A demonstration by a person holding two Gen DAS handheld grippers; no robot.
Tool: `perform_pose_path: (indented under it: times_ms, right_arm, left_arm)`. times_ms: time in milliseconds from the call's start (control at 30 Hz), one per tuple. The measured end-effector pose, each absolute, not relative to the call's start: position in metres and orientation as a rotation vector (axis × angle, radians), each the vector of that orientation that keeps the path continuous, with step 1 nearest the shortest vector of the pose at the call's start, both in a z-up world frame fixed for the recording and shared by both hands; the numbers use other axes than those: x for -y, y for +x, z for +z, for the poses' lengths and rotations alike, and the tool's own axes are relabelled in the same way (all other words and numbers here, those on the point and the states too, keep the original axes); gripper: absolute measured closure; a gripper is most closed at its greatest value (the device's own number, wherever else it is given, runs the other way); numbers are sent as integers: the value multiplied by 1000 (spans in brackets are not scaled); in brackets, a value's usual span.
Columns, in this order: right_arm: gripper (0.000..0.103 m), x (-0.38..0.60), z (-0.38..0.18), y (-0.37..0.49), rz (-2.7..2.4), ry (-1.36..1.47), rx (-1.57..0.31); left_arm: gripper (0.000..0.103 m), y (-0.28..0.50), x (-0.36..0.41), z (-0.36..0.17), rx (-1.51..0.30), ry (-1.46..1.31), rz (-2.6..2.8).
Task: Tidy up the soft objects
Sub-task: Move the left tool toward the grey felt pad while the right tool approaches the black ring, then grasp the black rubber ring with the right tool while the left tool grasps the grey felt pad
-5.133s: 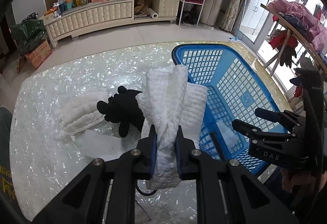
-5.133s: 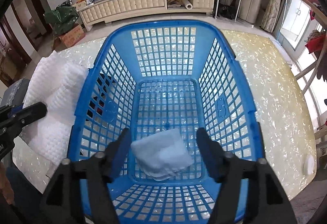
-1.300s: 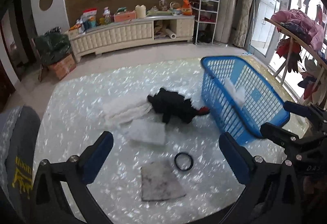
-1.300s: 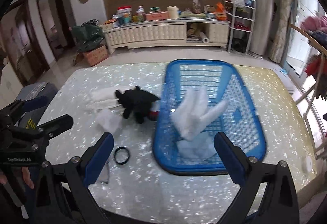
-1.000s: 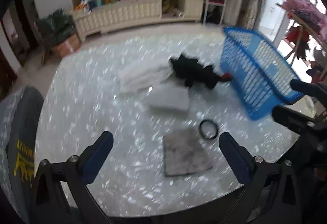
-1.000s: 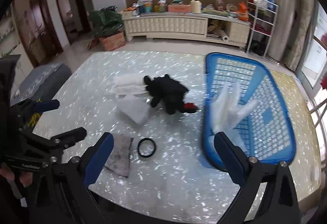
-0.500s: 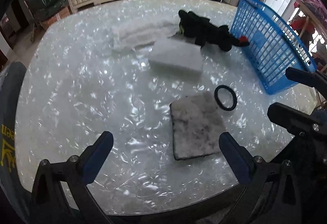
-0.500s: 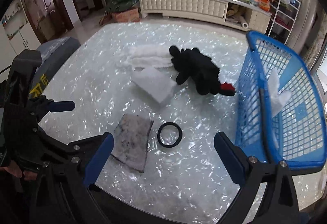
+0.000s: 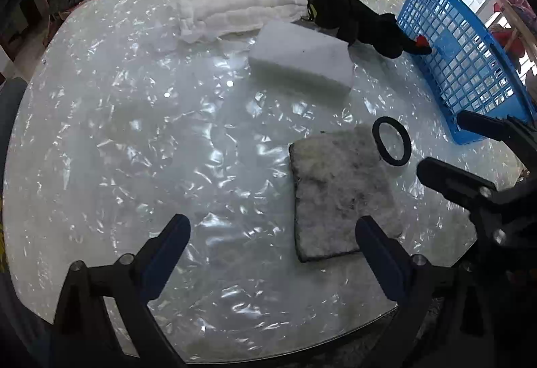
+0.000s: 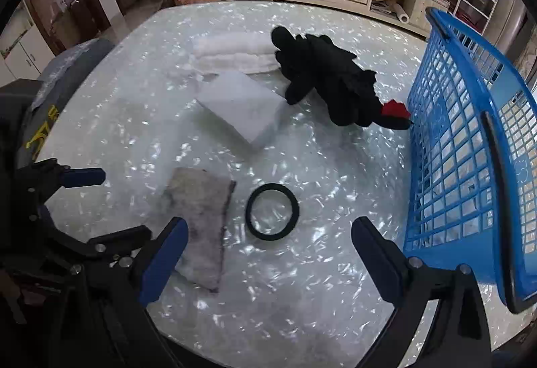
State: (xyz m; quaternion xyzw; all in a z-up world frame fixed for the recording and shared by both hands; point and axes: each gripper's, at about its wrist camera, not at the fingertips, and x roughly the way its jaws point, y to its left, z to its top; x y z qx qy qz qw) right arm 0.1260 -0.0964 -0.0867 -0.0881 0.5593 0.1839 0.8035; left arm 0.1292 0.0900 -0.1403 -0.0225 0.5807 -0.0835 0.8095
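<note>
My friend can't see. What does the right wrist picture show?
The open right gripper hovers over a shiny white table, its fingers either side of a black ring. A grey cloth, white block, black plush toy and folded white towel lie beyond, a blue basket to the right.

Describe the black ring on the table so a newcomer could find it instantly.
Start at the blue basket on the table's right side. Just left of its near corner lies the black ring, flat on the table beside the grey pad. It is the only hollow circle; the black plush toy is bulky.
</note>
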Motion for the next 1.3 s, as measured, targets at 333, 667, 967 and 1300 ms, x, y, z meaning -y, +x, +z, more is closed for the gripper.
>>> perform_pose_path:
  times_ms: [333,667,967,1300]
  right_arm:
    - [5,100,-113,139,352,-206,-1241]
    - [16,106,-137,149,349,-181,-1279]
    - [63,112,-126,145,346,-176,-1231]
    - [96,106,-123,135,392,-157,-1234]
  left_arm:
    - [11,139,-79,-156,-1284,-49,-202]
    - [40,151,-56,-157,-1282,-18,-197]
    - [91,157,-48,-154,-1276,-94,-253]
    - [103,148,-52,-150,-1257,-149,-238]
